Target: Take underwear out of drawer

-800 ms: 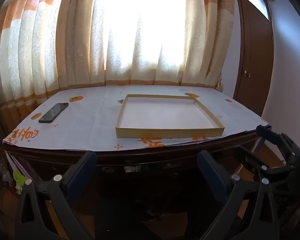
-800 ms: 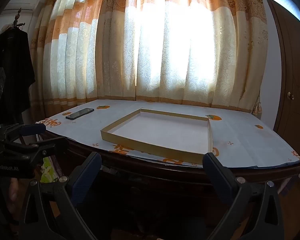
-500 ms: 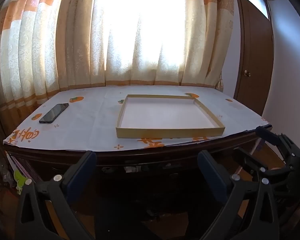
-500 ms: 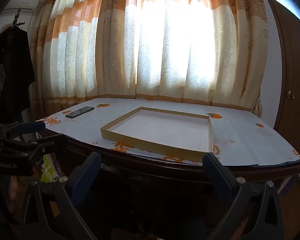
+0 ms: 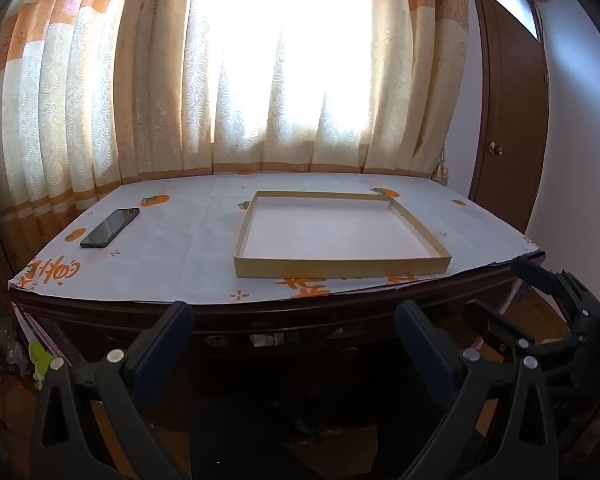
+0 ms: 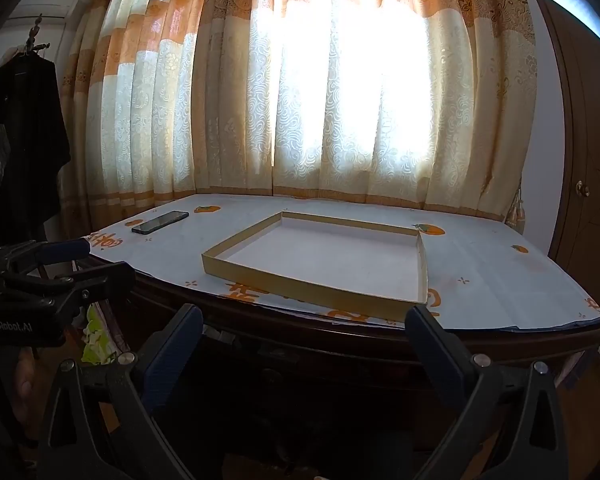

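Observation:
A dark wooden desk stands before me, its top covered by a white cloth (image 5: 180, 256) with orange prints. The drawer front (image 5: 284, 340) lies in deep shadow under the desk edge; small items show in a narrow gap there. No underwear can be made out. My left gripper (image 5: 294, 316) is open and empty, held in front of the desk edge. My right gripper (image 6: 304, 320) is open and empty, also in front of the desk edge. Each gripper shows in the other's view: the right one (image 5: 540, 308), the left one (image 6: 80, 264).
A shallow tan cardboard tray (image 5: 340, 270), empty, lies on the desk (image 6: 316, 288). A black phone (image 5: 110, 227) lies at the left (image 6: 160, 222). Curtains hang behind the desk. A brown door (image 5: 512, 120) is at the right. Dark clothing (image 6: 24, 140) hangs at the left.
The right wrist view has dropped slightly, so the desk sits a little higher in it. The left view is almost unchanged. Both grippers stay open.

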`<state>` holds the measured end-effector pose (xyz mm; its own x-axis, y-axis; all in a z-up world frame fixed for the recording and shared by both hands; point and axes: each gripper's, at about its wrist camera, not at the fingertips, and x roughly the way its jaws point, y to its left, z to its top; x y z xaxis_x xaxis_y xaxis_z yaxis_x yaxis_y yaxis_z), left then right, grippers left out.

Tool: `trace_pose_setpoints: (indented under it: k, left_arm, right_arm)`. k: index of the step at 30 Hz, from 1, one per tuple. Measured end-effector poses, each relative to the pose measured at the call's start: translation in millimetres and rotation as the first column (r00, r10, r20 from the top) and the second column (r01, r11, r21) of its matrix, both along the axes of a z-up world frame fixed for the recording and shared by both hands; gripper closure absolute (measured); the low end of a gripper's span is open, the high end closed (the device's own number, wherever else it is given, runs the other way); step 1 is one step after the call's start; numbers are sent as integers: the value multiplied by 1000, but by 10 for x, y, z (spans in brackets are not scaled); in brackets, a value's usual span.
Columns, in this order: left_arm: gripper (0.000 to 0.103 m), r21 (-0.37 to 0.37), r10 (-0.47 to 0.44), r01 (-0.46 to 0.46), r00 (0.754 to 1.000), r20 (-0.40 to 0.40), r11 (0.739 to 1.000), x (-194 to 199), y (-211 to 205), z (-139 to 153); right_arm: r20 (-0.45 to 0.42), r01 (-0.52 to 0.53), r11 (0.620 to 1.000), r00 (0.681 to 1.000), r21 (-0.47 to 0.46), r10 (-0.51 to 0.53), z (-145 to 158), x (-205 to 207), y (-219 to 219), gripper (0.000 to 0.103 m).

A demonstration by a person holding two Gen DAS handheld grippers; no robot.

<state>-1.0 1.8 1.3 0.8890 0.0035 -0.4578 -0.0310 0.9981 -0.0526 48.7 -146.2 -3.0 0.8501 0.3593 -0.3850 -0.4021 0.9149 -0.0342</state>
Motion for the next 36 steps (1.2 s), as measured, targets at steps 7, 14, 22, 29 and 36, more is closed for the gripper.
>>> trace_pose_setpoints:
  k: [7,14,22,29,36]
  left_arm:
    - [1,0,-2,2,1000,2,1000,-9,1,2]
    - [0,1,-1,1,1000,1,1000,-12,2,2]
    - [1,1,-1,1,1000,1,1000,-9,-4,0]
    - [1,1,-1,1,1000,1,1000,-10,-5,-2]
    - [1,1,-1,1,1000,1,1000,-7,-9,-2]
  right_arm:
    - [-2,-1,1000,1000,-1,1,21,-1,1,1]
    - [-3,-1,1000,1000,-1,1,18,0,3,1]
    - [-4,0,1000,1000,-2,0,13,3,8,1]
    - [-5,0,1000,1000,-3,0,-4,2,10,1]
    - [-6,0,1000,1000,-2,0,-6,2,8,1]
